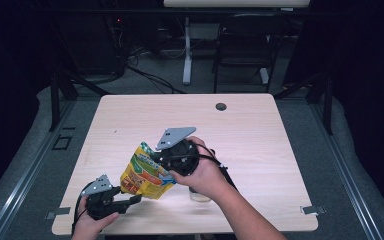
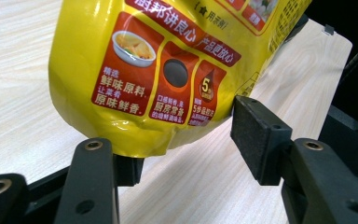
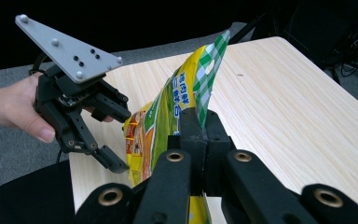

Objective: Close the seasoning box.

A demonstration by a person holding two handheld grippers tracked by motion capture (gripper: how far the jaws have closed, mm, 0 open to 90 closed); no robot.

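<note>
I've got the yellow snack bag (image 1: 145,176) lifted off the table (image 1: 260,145), low and left of centre in the high view, hanging tilted with its green-checked top edge uppermost. My right gripper (image 1: 166,156) is clamped on that top edge: in the right gripper view its two black jaws meet around the bag (image 3: 193,88) at the middle of the frame, pads pressed flat against the foil. My left gripper (image 1: 130,201) sits at the lower left of the high view, jaws spread and nothing pinched between them. From the left gripper view the bag's bottom corner (image 2: 168,93) hangs in the gap, just touching the pad (image 2: 256,135) on the right of the frame while the other jaw waits under the fold at lower left. A small clear cup (image 1: 200,195) stands on the table below my right hand (image 1: 207,172).
</note>
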